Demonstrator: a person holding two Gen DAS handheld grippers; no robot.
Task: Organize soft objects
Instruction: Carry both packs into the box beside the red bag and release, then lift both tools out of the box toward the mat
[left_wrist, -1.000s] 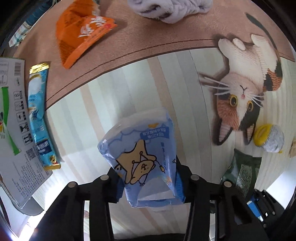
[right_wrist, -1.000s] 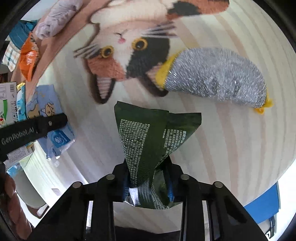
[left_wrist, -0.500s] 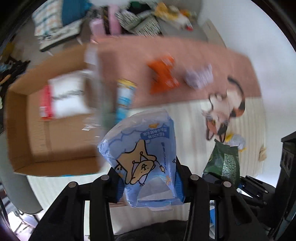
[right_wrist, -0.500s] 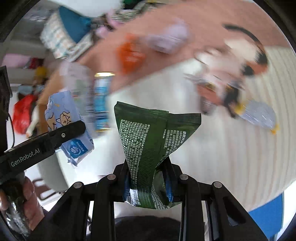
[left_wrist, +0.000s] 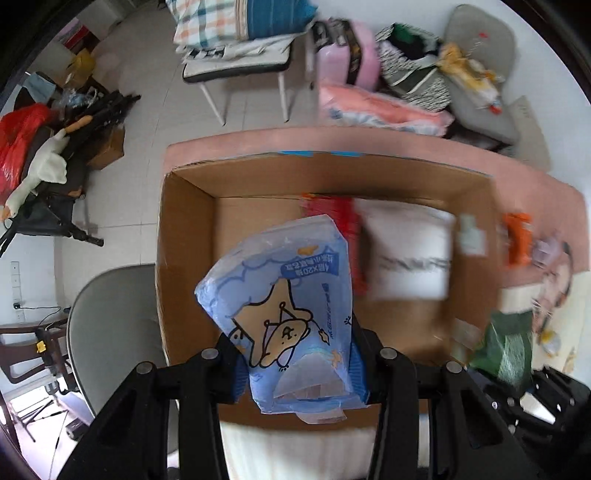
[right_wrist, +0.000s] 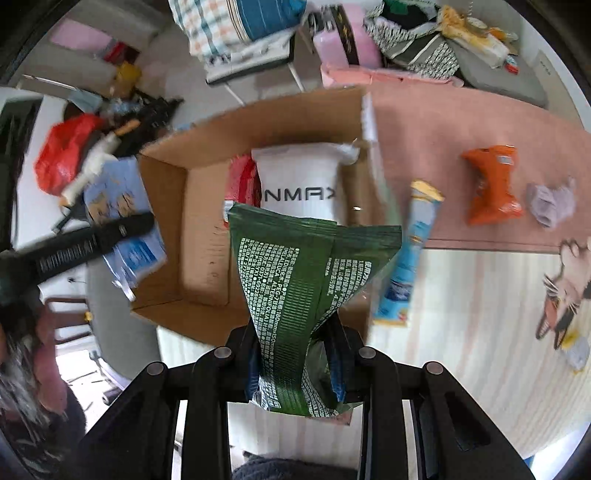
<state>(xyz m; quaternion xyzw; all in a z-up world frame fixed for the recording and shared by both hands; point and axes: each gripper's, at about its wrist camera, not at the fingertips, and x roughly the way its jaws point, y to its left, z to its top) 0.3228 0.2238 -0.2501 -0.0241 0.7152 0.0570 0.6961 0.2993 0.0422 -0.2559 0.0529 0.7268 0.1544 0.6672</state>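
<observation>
Gripping a pale blue plastic pack printed with a cartoon star character (left_wrist: 291, 317), the left gripper (left_wrist: 299, 365) fills the lower middle of the left wrist view, its two black fingers closed snugly on the pack's lower sides. The pack stands upright and hangs in front of an open brown cardboard box (left_wrist: 184, 240) that takes up the centre of the frame. Inside the box, toward the upper right of its floor, lie a white soft pack with dark lettering (left_wrist: 410, 254) and, just beside it on the left, a red packet (left_wrist: 332, 210); both are blurred.

In the right wrist view, the right gripper (right_wrist: 295, 369) sits at the lower middle, fingers closed on the narrow waist of a dark green crinkled foil pouch covered in white print (right_wrist: 314, 266), which flares out above the grip. The same box appears behind it at centre left. To the right of the box, on a dusty pink and cream striped mat (right_wrist: 461, 302), rest a long light blue sachet with a gold end (right_wrist: 410, 258), an orange snack bag (right_wrist: 493, 184) and a crumpled lilac cloth (right_wrist: 552, 205), the last two near each other at the upper right. A calico cat picture (right_wrist: 565, 288) shows on the mat at the right edge
</observation>
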